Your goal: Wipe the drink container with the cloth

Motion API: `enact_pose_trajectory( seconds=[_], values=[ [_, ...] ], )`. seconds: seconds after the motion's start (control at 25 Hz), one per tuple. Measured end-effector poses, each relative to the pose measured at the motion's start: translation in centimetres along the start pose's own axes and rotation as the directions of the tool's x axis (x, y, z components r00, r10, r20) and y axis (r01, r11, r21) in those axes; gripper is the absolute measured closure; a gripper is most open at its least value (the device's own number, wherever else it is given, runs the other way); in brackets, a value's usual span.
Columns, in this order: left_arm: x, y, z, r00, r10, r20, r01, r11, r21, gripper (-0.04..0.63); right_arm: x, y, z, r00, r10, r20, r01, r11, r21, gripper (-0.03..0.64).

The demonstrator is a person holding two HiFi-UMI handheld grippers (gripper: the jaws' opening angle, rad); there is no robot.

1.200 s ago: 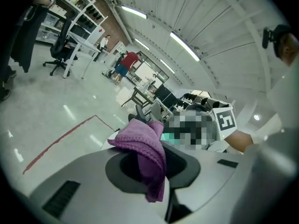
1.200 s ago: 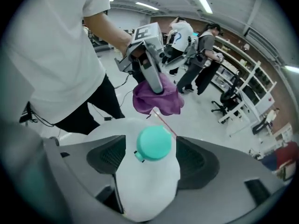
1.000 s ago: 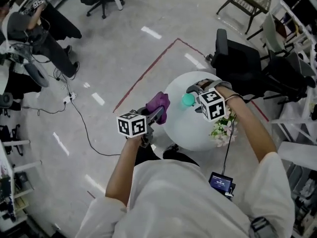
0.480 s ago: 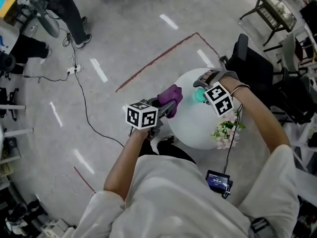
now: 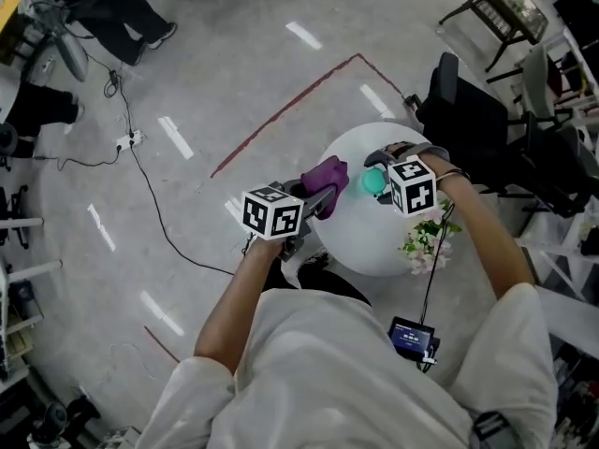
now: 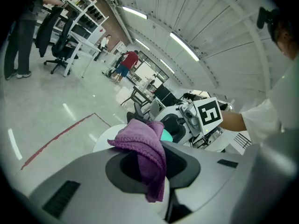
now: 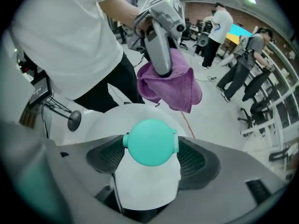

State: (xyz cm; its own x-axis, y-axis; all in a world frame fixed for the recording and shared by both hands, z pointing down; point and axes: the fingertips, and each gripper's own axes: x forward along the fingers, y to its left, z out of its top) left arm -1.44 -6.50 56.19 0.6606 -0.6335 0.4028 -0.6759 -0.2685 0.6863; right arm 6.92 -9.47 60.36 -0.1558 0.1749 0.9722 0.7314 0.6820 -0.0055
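The drink container (image 7: 147, 185) is a white bottle with a round teal lid (image 5: 374, 181). It sits between the pads of my right gripper (image 7: 149, 169), which grips its sides above the round white table (image 5: 360, 246); the jaws are closing on it. My left gripper (image 6: 150, 168) is shut on a bunched purple cloth (image 6: 142, 141). The cloth (image 5: 326, 174) hangs just left of the lid, a short gap apart. In the right gripper view the cloth (image 7: 170, 85) dangles from the left gripper (image 7: 163, 71) beyond the lid.
A small bunch of white flowers (image 5: 423, 243) lies on the table's right side. Black office chairs (image 5: 468, 110) stand behind the table. A red tape line (image 5: 281, 120) and a cable (image 5: 159, 223) run over the floor at the left. People stand far off.
The two grippers keep their holds. The cloth has come slightly nearer to the teal lid, and the head view has shifted a little.
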Motion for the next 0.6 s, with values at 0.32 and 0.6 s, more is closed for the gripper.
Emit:
enact_pose_trajectory(
  seconds=[0.32,0.6],
  values=[
    [3.4,-1.4,3.4,0.974,-0.212,-0.08,0.212,0.977,-0.009,0.518,-0.1,-0.8,-0.2,0.984,-0.176,0.036,0.135,0.853,0.504,0.258],
    [6.3,-1.3,5.3,0.923,-0.355,-0.148,0.347,0.935,-0.079,0.518,0.1,-1.2,-0.8,0.954,-0.293,-0.063,0.221,0.548,0.807,0.259]
  ],
)
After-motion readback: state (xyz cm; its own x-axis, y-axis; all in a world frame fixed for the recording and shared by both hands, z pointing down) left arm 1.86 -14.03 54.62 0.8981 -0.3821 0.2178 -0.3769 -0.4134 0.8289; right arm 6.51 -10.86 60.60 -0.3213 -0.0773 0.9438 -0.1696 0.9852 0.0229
